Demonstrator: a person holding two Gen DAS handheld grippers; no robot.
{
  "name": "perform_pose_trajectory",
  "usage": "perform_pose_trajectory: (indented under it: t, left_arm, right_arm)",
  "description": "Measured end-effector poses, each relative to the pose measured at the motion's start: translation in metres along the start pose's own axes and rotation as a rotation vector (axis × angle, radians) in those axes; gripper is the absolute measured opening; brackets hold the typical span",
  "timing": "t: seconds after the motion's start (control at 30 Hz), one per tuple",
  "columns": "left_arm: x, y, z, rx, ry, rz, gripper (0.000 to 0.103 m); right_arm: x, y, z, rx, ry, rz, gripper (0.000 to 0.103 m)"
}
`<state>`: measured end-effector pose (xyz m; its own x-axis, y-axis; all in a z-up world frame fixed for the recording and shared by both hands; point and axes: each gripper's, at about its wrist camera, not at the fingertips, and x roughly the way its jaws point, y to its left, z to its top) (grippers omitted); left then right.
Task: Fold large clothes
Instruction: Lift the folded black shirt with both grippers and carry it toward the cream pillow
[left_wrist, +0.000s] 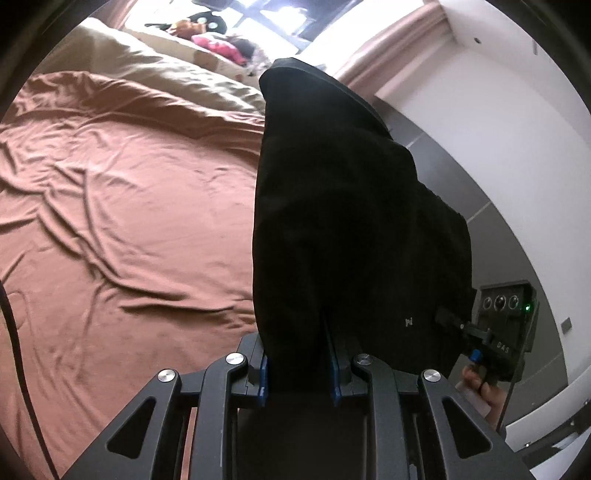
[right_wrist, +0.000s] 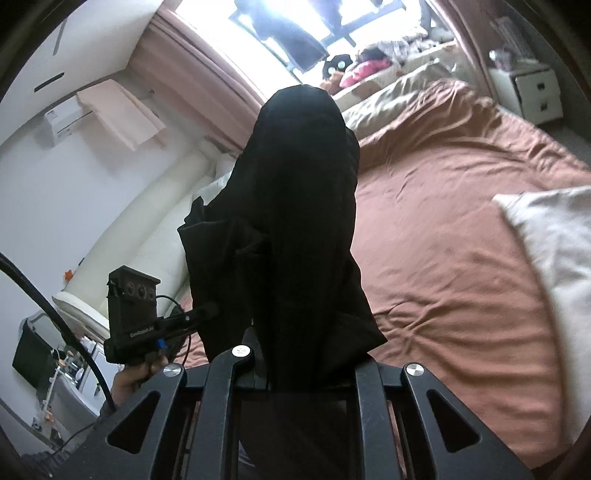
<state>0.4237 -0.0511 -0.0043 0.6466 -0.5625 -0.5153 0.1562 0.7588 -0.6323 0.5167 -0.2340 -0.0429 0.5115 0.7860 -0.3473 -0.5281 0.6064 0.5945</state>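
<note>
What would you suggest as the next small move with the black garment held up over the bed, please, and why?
Probably lower both grippers toward the brown bedsheet to lay the black garment flat. The left gripper and right gripper each pinch an edge, and the cloth hangs bunched in the air, so no fold can be made yet.

Home bedroom: bed (right_wrist: 443, 240), pillow (right_wrist: 554, 251), curtains (right_wrist: 207, 85).

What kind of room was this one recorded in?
A bedroom, most likely: a bed with a brown sheet, a white pillow, and a nightstand beside a curtained window.
</note>
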Motion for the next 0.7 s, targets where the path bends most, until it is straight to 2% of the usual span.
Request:
perform_pose_trajectory:
  t: [0.23,0.43,0.7]
  left_arm:
    - [0.027,-0.072,0.006,0.024,0.004,-0.061,0.025]
    - [0.069,-0.133,0.013,0.047,0.03,-0.108,0.025]
    - [0.12,-0.179,0.012,0.037,0.073,-0.121,0.025]
  right_arm:
    - [-0.076,-0.008,0.014,-0.068,-0.041,-0.06,0.011]
    - [-0.133,-0.017,0.025,-0.075,-0.093,-0.106,0.011]
    - [-0.171,-0.027,0.025,-0.061,-0.118,-0.163,0.011]
